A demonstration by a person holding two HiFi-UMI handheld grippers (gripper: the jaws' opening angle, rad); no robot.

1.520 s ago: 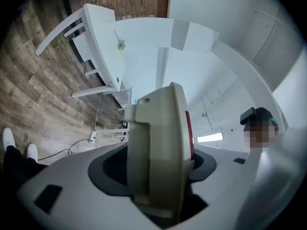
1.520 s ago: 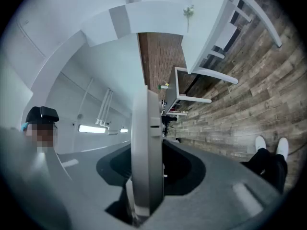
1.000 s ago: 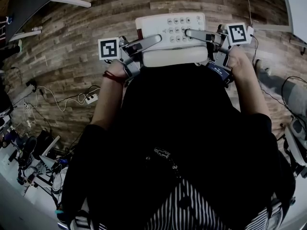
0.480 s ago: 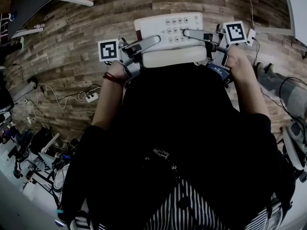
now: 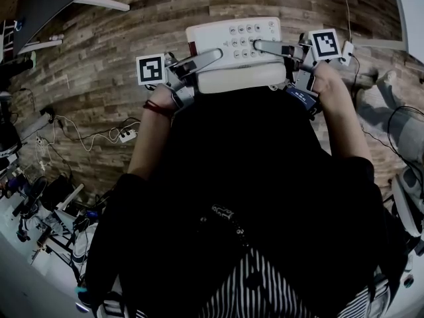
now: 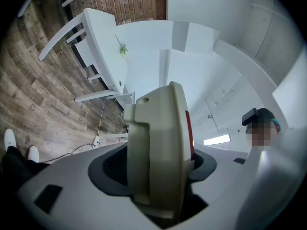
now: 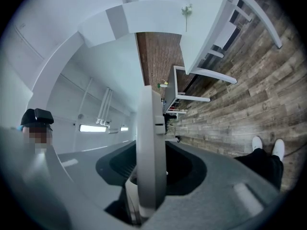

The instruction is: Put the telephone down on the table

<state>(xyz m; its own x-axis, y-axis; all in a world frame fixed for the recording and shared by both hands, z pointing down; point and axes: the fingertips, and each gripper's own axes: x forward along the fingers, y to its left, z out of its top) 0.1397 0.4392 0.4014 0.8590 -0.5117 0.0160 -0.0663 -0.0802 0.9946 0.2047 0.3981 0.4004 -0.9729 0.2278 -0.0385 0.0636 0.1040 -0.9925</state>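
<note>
A white desk telephone, keypad up and handset in its cradle, hangs in the air over the wooden floor in front of my body. My left gripper is shut on its left edge and my right gripper is shut on its right edge. Seen edge-on in the left gripper view, the telephone stands clamped between the jaws of that gripper. The right gripper view shows the same, with the thin edge of the telephone pinched in the gripper. Only the upper fingers show from the head.
A white table with a small green sprig stands ahead, also in the right gripper view as the table. Cables and a power strip lie on the floor at the left. Another person's shoe is at the right.
Both grippers and the telephone have edged slightly forward together. Both grips look unchanged. The floor at the right edge has shifted in view.
</note>
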